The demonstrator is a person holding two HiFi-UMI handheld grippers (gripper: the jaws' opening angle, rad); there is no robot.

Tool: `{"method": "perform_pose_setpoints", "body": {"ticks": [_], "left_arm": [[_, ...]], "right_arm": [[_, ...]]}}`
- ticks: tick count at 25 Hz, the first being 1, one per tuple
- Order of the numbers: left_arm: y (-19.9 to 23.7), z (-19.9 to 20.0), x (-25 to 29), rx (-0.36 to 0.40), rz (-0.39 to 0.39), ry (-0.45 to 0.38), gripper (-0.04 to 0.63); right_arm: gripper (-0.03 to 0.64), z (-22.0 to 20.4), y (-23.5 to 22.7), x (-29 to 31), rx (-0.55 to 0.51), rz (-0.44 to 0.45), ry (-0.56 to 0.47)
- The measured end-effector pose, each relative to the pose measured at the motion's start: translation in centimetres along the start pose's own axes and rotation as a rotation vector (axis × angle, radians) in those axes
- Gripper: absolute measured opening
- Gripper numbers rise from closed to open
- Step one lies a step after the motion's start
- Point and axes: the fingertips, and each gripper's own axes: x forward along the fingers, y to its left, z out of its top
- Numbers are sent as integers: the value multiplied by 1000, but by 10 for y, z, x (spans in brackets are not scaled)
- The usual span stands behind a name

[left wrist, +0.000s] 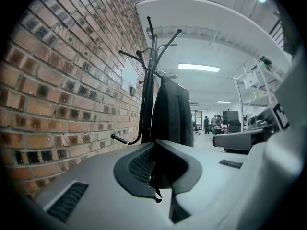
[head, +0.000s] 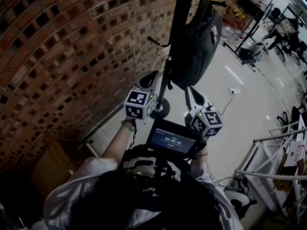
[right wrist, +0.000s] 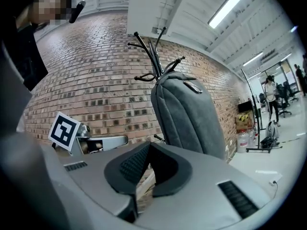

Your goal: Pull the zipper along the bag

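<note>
A dark grey backpack [head: 196, 42] hangs upright from a black coat rack [head: 180, 18] in front of a brick wall. My left gripper [head: 151, 76] is held up just left of the rack's pole, below the bag and apart from it. My right gripper [head: 192, 94] is under the bag's bottom edge, also short of it. In the left gripper view the left gripper [left wrist: 154, 145] has its jaws shut, the bag [left wrist: 170, 111] beyond them. The right gripper [right wrist: 149, 147] is shut too, with the bag [right wrist: 187, 114] ahead and nothing of it between the jaws. No zipper pull shows clearly.
The brick wall [head: 62, 56] runs along the left. The rack's round base [head: 160, 108] stands on the pale floor, with a white power strip [head: 235, 91] behind. A metal frame [head: 268, 152] is at the right, a wooden crate [head: 57, 162] at the left. People [left wrist: 213, 123] stand far off.
</note>
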Motion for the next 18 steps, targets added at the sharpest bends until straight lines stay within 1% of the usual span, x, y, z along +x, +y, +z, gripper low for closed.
{"method": "perform_pose_setpoints", "body": {"ticks": [4, 9, 18], "left_arm": [[-2, 0, 0, -4, -7, -3, 8], [-3, -3, -1, -3, -4, 2, 8], [-4, -6, -4, -4, -5, 13, 8]], "right_arm": [[6, -3, 0, 2, -10, 2, -9], [6, -10, -2, 0, -30, -11, 32], [6, -9, -3, 0, -38, -11, 30]]}}
